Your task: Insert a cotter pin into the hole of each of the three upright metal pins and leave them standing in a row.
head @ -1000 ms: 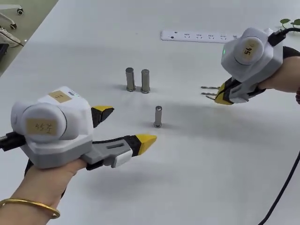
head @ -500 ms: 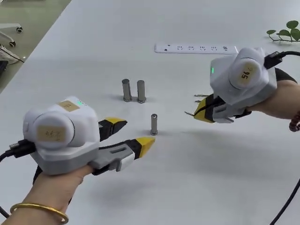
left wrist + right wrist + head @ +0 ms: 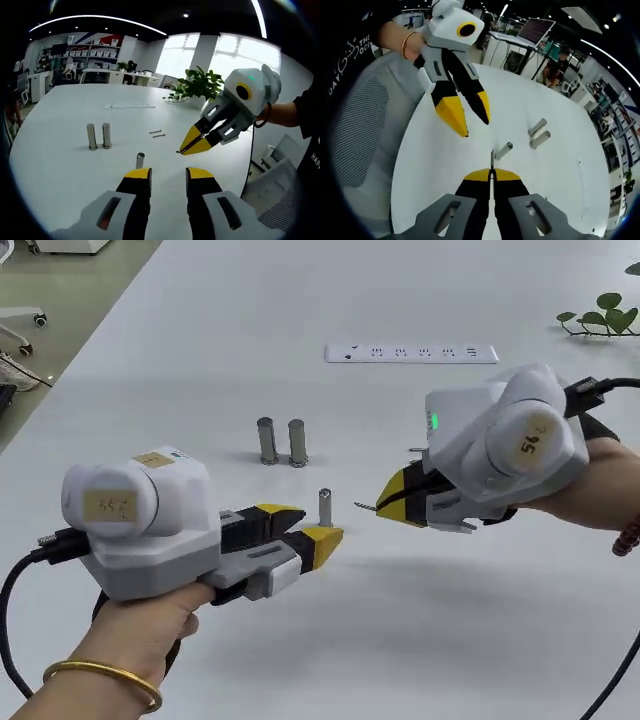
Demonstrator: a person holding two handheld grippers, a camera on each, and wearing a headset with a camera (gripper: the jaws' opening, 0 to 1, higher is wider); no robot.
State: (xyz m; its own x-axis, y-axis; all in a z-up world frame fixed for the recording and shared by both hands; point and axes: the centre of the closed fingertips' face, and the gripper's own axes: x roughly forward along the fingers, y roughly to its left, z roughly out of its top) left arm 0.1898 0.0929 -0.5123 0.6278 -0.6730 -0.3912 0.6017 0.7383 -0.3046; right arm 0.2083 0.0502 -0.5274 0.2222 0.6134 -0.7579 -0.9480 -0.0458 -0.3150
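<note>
Currently my right tongs (image 3: 388, 506) clamp a cotter pin (image 3: 365, 507), tip near the lone upright pin (image 3: 325, 506); my left tongs (image 3: 314, 524), open and empty, sit just beside it.

metal pin (image 3: 266, 440) (image 3: 297, 442) (image 3: 325, 508) x3 | cotter pin (image 3: 155, 132) (image 3: 159, 135) (image 3: 491, 159) x3 | power strip (image 3: 410, 354) x1

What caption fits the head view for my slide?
Right gripper holds a cotter pin near the lone metal pin; open left gripper is beside it.

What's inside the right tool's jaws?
A cotter pin, clamped by the right tool, its tip poking out toward the lone metal pin. The length between the shut jaws is covered.
</note>
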